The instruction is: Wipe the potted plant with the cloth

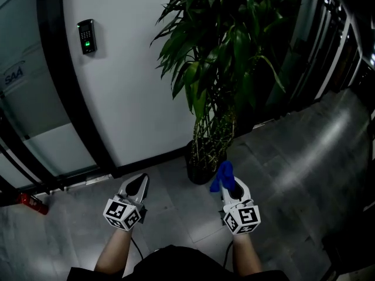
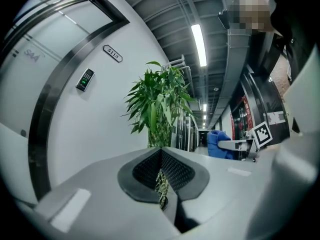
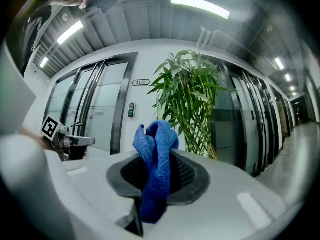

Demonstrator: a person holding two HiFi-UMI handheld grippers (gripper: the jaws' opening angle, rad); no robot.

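Note:
A tall potted plant (image 1: 217,51) with long green leaves stands in a dark pot (image 1: 202,168) by the white wall; it also shows ahead as the plant (image 2: 157,104) in the left gripper view and the plant (image 3: 192,101) in the right gripper view. My right gripper (image 1: 229,183) is shut on a blue cloth (image 1: 223,175), which sticks up from the jaws, the cloth (image 3: 155,169) bunched between them. It hovers just right of the pot. My left gripper (image 1: 137,186) is shut with nothing in it, left of the pot.
A white wall (image 1: 129,86) with a keypad reader (image 1: 87,36) rises behind the plant. Glass doors (image 1: 23,110) with black frames stand at left. A red object (image 1: 29,202) lies on the grey tiled floor (image 1: 304,157) at far left. Dark glass panels line the right side.

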